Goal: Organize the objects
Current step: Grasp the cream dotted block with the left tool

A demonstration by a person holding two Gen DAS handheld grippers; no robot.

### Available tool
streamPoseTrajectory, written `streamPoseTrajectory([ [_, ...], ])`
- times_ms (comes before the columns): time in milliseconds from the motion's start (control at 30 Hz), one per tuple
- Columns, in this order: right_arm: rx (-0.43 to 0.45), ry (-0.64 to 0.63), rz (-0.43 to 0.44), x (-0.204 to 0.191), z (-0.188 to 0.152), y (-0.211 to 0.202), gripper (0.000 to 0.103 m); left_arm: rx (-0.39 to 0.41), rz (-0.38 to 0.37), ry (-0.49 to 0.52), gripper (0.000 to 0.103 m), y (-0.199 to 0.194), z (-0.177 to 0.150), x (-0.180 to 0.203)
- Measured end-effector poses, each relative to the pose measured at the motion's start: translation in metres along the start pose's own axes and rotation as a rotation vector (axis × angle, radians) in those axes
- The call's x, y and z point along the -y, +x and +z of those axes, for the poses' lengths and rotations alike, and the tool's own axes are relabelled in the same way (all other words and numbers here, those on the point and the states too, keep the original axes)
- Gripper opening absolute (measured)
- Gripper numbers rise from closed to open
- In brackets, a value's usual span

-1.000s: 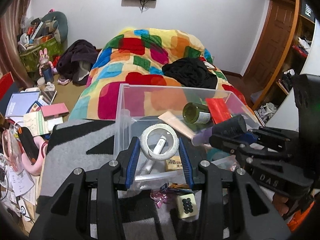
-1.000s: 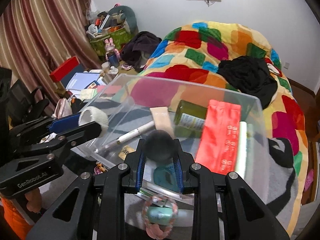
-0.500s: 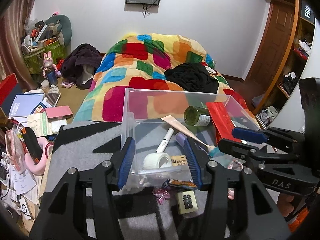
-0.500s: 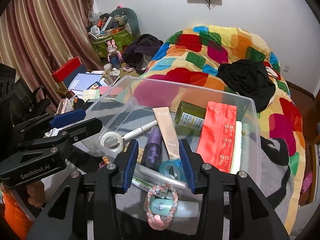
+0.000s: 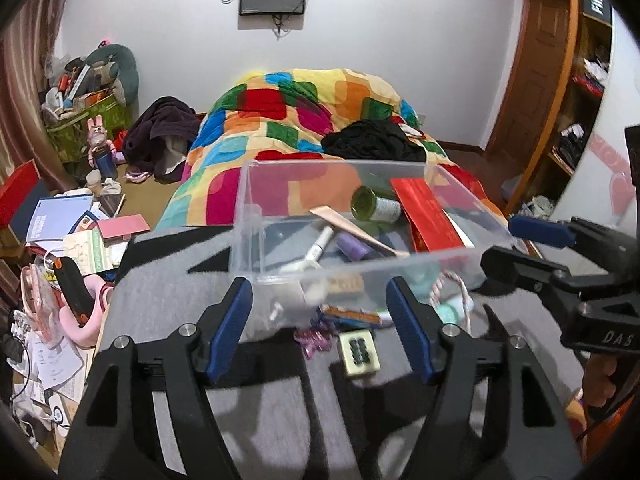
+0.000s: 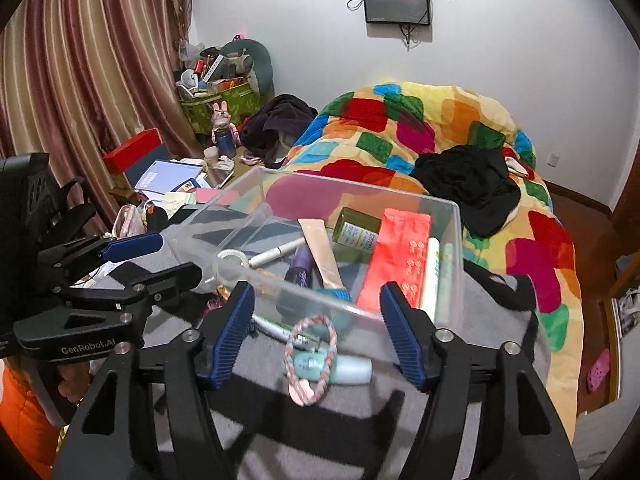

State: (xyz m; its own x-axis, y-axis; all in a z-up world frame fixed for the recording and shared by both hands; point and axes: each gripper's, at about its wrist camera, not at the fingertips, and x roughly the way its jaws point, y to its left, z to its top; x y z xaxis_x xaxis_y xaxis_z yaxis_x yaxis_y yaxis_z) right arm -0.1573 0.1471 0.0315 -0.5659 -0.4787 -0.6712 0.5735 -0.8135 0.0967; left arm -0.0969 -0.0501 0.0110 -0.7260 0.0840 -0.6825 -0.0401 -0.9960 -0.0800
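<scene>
Left wrist view: the left gripper [image 5: 320, 322] hangs with jaws spread wide and empty, just short of the clear bin [image 5: 404, 258] at 12 o'clock. The bin sits on a grey-and-black blanket [image 5: 160, 276] and holds a roll of tape [image 6: 234, 258], a white pen [image 5: 318, 246], a purple tube [image 5: 352, 246], a beige tube [image 5: 352, 226], a green jar [image 5: 374, 208] and a red packet [image 5: 430, 220]. A tile with dots [image 5: 358, 350] lies outside the bin, between the jaws. At 3 o'clock the right gripper [image 6: 316, 332] also stands open, holding nothing. In the right wrist view a braided loop [image 6: 310, 354] rests on a pale bottle [image 6: 352, 370] between its jaws.
</scene>
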Motion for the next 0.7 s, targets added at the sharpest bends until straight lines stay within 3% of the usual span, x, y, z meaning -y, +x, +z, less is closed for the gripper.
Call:
streamPoseTrajectory([
  [167,-0.028,0.017,-0.01,0.006,-0.018,-0.003,0.064,-0.012,-0.021,0.023,0.068,-0.003,-0.013,0.011],
  [567,-0.173,0.048,0.041,0.006,-0.061,0.032,0.064,-0.115,-0.089,0.015,0.048,0.02,-0.037,0.022],
  [700,-0.202,0.055,0.059,0.005,-0.065,0.044,0.053,-0.159,-0.085,0.001,0.04,0.032,-0.04,0.019],
])
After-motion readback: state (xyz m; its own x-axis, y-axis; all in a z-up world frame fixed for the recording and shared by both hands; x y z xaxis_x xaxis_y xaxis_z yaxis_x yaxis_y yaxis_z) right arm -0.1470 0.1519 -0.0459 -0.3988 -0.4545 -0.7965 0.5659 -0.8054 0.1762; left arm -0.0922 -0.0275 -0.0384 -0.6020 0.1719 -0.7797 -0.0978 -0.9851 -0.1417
